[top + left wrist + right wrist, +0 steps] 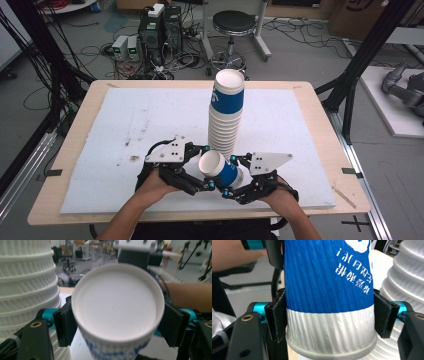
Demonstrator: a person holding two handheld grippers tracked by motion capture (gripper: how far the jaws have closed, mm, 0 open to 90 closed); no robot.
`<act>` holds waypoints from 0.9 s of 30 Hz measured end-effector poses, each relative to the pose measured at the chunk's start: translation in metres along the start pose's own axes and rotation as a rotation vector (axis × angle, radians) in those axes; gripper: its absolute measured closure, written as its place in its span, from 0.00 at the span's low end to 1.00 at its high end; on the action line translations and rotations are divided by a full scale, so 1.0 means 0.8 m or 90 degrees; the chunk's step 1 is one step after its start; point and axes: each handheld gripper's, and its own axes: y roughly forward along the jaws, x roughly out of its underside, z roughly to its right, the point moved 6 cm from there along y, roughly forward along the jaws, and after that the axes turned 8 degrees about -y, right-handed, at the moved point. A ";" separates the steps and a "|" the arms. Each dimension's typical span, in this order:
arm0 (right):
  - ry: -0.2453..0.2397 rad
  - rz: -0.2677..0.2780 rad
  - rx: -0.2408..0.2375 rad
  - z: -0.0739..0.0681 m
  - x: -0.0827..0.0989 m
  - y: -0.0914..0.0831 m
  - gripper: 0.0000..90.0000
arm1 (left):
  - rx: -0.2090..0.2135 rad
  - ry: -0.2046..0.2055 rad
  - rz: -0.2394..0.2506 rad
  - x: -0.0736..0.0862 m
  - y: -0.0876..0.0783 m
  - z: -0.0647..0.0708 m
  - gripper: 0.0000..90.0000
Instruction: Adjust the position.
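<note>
Cups are the work: a tall nested stack stands mid-tabletop, and we hold a single blue-and-white cup tilted just near of its foot. Our right tongs clamp this cup's lower wall on both sides; our left tongs bracket its rim, pads at the paper. We keep one firm grip, squeeze gently so the rim stays round, and steer clear of the stack.
</note>
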 end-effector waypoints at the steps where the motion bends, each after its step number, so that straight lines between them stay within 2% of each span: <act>1: -0.006 -0.011 0.002 0.001 0.000 -0.002 0.30 | 0.000 -0.002 0.000 0.000 0.000 -0.001 0.27; 4: -0.028 -0.043 0.007 0.000 0.001 -0.005 0.30 | 0.013 0.000 -0.001 0.000 0.001 0.001 0.26; 6: -0.028 -0.039 0.000 -0.003 0.000 -0.003 0.30 | 0.031 0.005 -0.003 0.001 0.004 0.004 0.30; 7: -0.028 -0.038 -0.006 -0.004 0.000 -0.002 0.30 | 0.030 0.011 -0.004 0.001 0.004 0.005 0.31; 11: -0.020 -0.023 -0.017 -0.005 0.002 -0.002 0.29 | 0.042 0.000 0.001 -0.002 0.002 0.005 0.33; 14: 0.002 0.053 -0.027 -0.006 -0.002 -0.005 0.23 | 0.061 -0.012 0.047 -0.011 -0.001 0.009 0.33; 15: 0.024 0.076 -0.031 -0.005 -0.003 -0.006 0.21 | 0.062 -0.012 0.059 -0.015 -0.003 0.009 0.33; 16: 0.038 0.089 -0.033 -0.004 -0.003 -0.005 0.21 | 0.061 -0.011 0.064 -0.016 -0.004 0.010 0.33; 18: 0.047 0.101 -0.041 -0.004 -0.004 -0.004 0.23 | 0.063 -0.014 0.065 -0.016 -0.004 0.009 0.33; 21: 0.034 0.085 -0.040 -0.003 -0.004 -0.006 0.27 | 0.062 -0.022 0.060 -0.012 -0.004 0.006 0.34; 24: 0.009 0.037 -0.035 -0.002 -0.002 -0.009 0.28 | 0.058 -0.013 0.034 -0.007 -0.002 0.007 0.33; 27: -0.026 -0.022 -0.024 -0.002 0.001 -0.009 0.28 | 0.040 -0.011 -0.005 0.001 0.001 0.004 0.27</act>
